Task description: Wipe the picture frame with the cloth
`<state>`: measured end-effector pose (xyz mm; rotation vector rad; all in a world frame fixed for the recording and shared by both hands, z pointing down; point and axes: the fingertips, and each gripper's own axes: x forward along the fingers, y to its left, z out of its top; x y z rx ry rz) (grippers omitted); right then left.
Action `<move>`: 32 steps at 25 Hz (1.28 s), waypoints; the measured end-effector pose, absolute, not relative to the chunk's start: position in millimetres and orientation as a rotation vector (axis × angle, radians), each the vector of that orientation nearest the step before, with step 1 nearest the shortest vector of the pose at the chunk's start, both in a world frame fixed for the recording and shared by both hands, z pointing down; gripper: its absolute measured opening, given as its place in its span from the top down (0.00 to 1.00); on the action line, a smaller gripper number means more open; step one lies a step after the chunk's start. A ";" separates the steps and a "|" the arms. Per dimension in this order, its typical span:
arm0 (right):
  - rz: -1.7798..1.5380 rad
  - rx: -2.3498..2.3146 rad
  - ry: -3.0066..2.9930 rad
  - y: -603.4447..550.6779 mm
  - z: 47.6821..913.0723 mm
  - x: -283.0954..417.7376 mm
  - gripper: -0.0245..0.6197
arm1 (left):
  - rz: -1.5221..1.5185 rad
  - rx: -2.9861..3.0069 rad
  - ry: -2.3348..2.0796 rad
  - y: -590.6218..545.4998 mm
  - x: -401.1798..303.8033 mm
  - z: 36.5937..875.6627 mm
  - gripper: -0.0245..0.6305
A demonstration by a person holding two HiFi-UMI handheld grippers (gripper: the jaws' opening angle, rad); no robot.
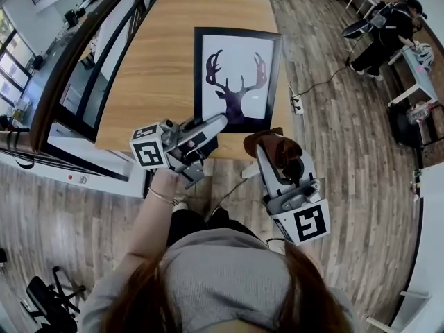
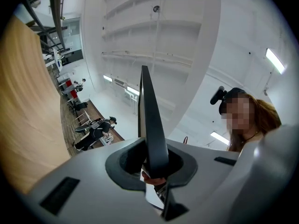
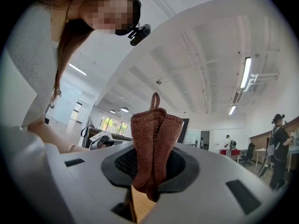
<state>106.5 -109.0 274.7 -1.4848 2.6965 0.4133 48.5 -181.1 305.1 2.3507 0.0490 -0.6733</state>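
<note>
Left gripper point(image 1: 220, 121) is clamping the thin black rim of the picture frame point(image 1: 236, 54), a flat glossy rectangle lying on the smooth wooden table point(image 1: 159, 61). Right gripper point(image 1: 272, 159) is pinching the bunched, rust-brown knitted cloth point(image 1: 279, 146) beside the frame's near corner.

You stand in an open-plan office: plank floor point(image 1: 347, 158), a person point(image 1: 387, 30) seated at a white desk point(image 1: 424, 75) far right, strip lights point(image 3: 246, 72) overhead.

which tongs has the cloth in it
The right tongs, shut on the brown knitted cloth; the left tongs clamp the black edge of the picture frame instead.
</note>
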 end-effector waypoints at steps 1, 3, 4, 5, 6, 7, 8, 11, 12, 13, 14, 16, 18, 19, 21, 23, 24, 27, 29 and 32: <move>0.399 -1.486 2.690 -110.0 275.4 105.7 0.81 | -0.677 2.333 0.039 -182.5 44.5 310.5 0.89; 0.357 -1.488 2.668 -110.8 275.9 104.3 0.81 | -0.681 2.291 0.016 -184.6 36.3 323.4 0.89; 0.336 -1.486 2.657 -109.9 276.0 102.8 0.81 | -0.680 2.269 0.003 -184.3 32.0 331.5 0.89; 0.320 -1.484 2.651 -108.5 276.6 100.6 0.81 | -0.677 2.245 -0.011 -183.3 27.4 340.9 0.89; 0.309 -1.485 2.648 -107.1 278.0 97.8 0.81 | -0.672 2.220 -0.029 -182.4 22.6 351.6 0.89; 0.299 -1.486 2.648 -106.5 280.0 94.9 0.81 | -0.665 2.194 -0.052 -182.2 18.1 363.3 0.89; 0.285 -1.487 2.648 -107.0 282.7 92.6 0.81 | -0.656 2.167 -0.078 -183.0 14.6 376.0 0.89; 0.230 -1.485 2.651 -114.5 290.9 88.5 0.81 | -0.625 2.081 -0.133 -190.3 8.7 416.1 0.89; 0.217 -1.485 2.653 -116.6 293.3 86.0 0.81 | -0.615 2.051 -0.139 -191.6 6.9 427.8 0.89; 0.207 -1.486 2.657 -118.1 295.5 83.0 0.81 | -0.607 2.019 -0.142 -191.8 5.1 437.8 0.89; 0.199 -1.487 2.661 -119.8 297.5 80.3 0.81 | -0.599 1.986 -0.142 -191.2 3.4 446.6 0.89; 0.181 -1.491 2.666 -124.5 301.6 78.2 0.81 | -0.586 1.921 -0.147 -190.4 1.0 462.5 0.89; 0.148 -1.500 2.670 -129.4 307.4 79.2 0.81 | -0.574 1.868 -0.161 -191.4 0.7 478.7 0.89; 0.130 -1.505 2.671 -131.1 310.4 79.9 0.81 | -0.565 1.851 -0.166 -191.6 1.3 486.4 0.89; 0.109 -1.510 2.679 -132.6 315.2 79.2 0.81 | -0.545 1.832 -0.170 -190.6 1.7 498.2 0.89; 0.104 -1.514 2.696 -132.1 320.1 75.6 0.81 | -0.531 1.816 -0.176 -188.5 -1.1 508.8 0.89; 0.101 -1.519 2.704 -131.6 323.2 73.8 0.81 | -0.527 1.805 -0.180 -187.3 -3.2 515.1 0.89; 0.072 -1.533 2.713 -131.2 331.8 70.9 0.81 | -0.509 1.762 -0.204 -185.0 -8.6 538.2 0.89; 0.064 -1.538 2.715 -132.3 333.9 69.2 0.81 | -0.497 1.731 -0.215 -185.3 -11.0 552.1 0.89; 0.061 -1.543 2.717 -133.2 335.7 64.9 0.81 | -0.498 1.684 -0.202 -184.8 -13.4 565.7 0.89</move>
